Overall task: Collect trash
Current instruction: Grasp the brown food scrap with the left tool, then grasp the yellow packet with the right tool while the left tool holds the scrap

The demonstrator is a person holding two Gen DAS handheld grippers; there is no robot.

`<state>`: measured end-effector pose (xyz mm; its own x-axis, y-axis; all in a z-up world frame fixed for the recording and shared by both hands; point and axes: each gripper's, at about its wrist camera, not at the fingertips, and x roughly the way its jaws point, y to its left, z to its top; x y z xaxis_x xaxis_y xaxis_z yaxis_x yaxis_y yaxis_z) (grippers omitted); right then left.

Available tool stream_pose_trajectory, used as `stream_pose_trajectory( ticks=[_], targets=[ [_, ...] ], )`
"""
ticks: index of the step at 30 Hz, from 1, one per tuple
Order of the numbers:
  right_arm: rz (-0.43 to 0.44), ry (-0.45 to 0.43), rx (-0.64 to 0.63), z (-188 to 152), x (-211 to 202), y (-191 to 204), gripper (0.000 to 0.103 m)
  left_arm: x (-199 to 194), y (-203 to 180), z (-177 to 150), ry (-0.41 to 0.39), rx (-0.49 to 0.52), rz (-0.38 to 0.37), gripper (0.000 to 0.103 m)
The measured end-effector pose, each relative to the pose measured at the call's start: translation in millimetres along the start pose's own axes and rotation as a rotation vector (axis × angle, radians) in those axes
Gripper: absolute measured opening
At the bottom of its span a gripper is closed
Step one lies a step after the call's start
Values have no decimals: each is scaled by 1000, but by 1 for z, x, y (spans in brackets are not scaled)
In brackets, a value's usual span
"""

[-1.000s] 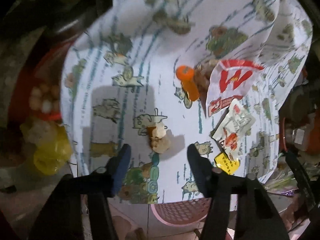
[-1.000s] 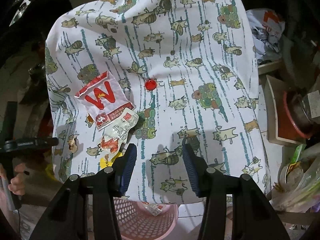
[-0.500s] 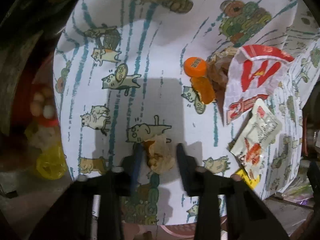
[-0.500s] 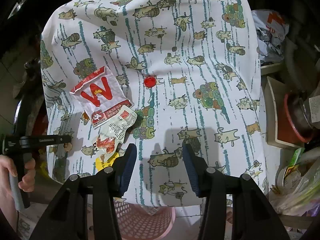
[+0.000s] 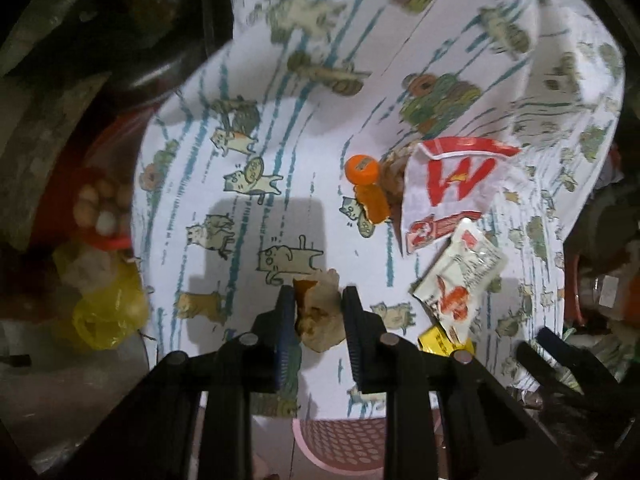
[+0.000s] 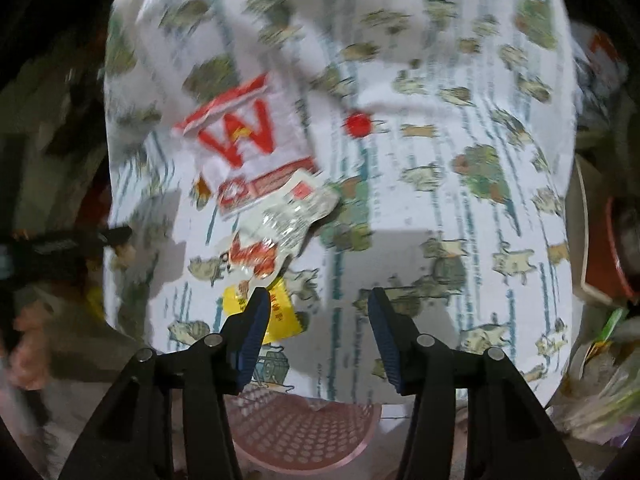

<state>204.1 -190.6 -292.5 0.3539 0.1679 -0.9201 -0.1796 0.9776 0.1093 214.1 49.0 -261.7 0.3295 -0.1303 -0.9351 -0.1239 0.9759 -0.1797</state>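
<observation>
My left gripper (image 5: 318,294) is shut on a crumpled brown paper scrap (image 5: 320,314), just above the cat-print tablecloth (image 5: 240,220). To the right lie an orange cap (image 5: 362,168), an orange peel piece (image 5: 374,204), a red-and-white wrapper (image 5: 452,184), a clear sauce sachet (image 5: 460,276) and a yellow packet (image 5: 440,340). My right gripper (image 6: 319,296) hangs over the cloth, its jaws opening with nothing between them. Its left finger covers the edge of the yellow packet (image 6: 280,316). The sachet (image 6: 280,232), the wrapper (image 6: 248,136) and a red cap (image 6: 357,124) lie beyond.
A pink perforated basket (image 6: 304,428) stands on the floor below the table's near edge. A yellow plastic bag (image 5: 104,316) and a red bowl (image 5: 100,208) sit to the left. Boxes and bags (image 6: 600,260) crowd the right side.
My left gripper closed on the brown scrap and rose with it. My right gripper shifted left and down, from bare cloth to the yellow packet.
</observation>
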Motion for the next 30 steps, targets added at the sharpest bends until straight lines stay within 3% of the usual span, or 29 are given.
stream_pose_trajectory(
  ticks=[3, 7, 10, 16, 21, 26, 30],
  targets=[
    [0, 31, -95, -5, 16, 25, 55, -8, 2, -5, -22, 23, 6, 22],
    [-10, 48, -207, -15, 33, 52, 71, -11, 2, -6, -44, 53, 16, 23],
    [-49, 63, -255, -23, 45, 64, 72, -16, 11, -7, -55, 40, 13, 23],
    [-43, 61, -166, -28, 58, 55, 72, -19, 31, -9, -54, -18, 6, 23],
    [-46, 48, -162, -31, 59, 51, 72, -23, 34, -10, -65, -17, 10, 23],
    [-58, 47, -113, -28, 55, 37, 52, -24, 33, -12, -59, -5, 3, 23],
    [-69, 57, -103, -29, 51, 31, 45, -27, 28, -15, -71, 17, 15, 23]
  ],
)
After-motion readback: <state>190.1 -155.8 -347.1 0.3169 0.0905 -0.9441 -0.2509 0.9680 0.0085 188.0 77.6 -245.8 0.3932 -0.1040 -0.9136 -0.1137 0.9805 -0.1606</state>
